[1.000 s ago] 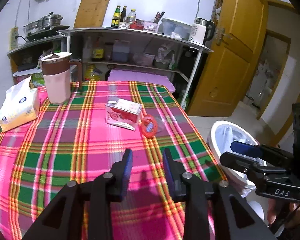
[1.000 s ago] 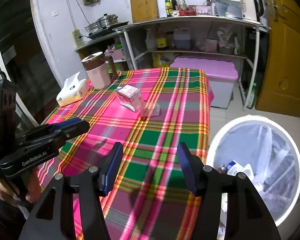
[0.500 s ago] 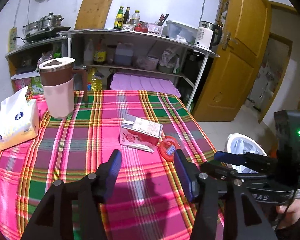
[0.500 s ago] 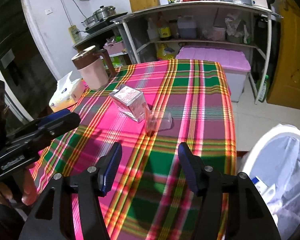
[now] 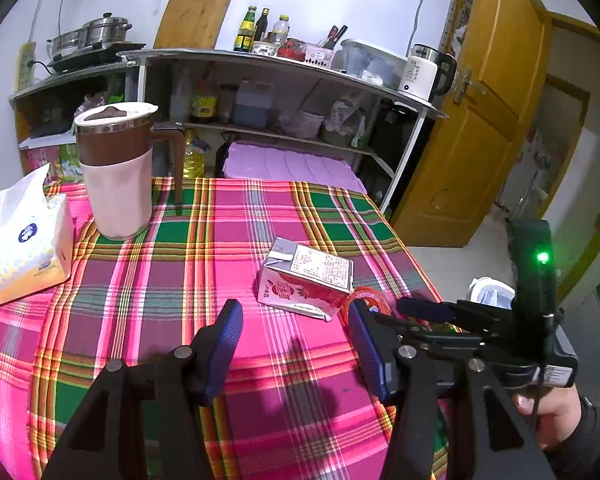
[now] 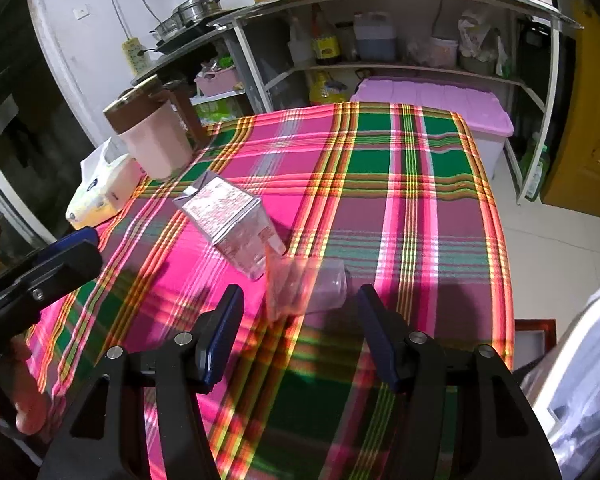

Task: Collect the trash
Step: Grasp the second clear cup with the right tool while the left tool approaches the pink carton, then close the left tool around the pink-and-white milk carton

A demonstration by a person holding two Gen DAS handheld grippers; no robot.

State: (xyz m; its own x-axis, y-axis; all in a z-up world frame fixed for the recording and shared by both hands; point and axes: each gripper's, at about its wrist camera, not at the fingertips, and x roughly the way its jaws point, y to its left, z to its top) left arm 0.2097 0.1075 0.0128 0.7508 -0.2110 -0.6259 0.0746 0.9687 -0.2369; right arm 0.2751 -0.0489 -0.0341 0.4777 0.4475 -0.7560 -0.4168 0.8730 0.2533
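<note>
- Left wrist view: the left gripper (image 5: 296, 344) hangs low over the plaid tablecloth (image 5: 172, 280) with its jaws spread wide and nothing between them.
- Just ahead of the gap, toward the right finger, a milk carton (image 5: 308, 282) lies on its side on the cloth, clear of both pads.
- A clear plastic cup with a red rim (image 5: 366, 300) lies right beside the carton; the tip of the right finger hides part of it, and whether they touch cannot be told.
- Off to the right of the jaws, the right gripper (image 5: 428, 310) reaches in level from the table's side, held by a hand (image 5: 548, 412) in a dark sleeve low at the right; from here its fingers overlap, so its opening cannot be judged.
- Behind that gripper a sliver of the white trash bin (image 5: 490, 290) shows.
- Far ahead and left of the jaws stand a pink and brown jug (image 5: 116, 172) and a tissue pack (image 5: 24, 244).
- Right wrist view: the right gripper (image 6: 300, 320) points down at the cloth with its jaws spread wide and empty.
- The plastic cup (image 6: 308, 286) lies on its side just ahead of the gap, between the lines of the two fingers, untouched.
- The milk carton (image 6: 230, 218) lies beyond it, ahead and slightly left, its near end against the cup.
- Left of the jaws the left gripper (image 6: 40, 276) juts in, its holder's hand (image 6: 20, 384) low at the frame edge.
- The bin (image 6: 572, 344) sits right of the jaws, past the table edge.
</note>
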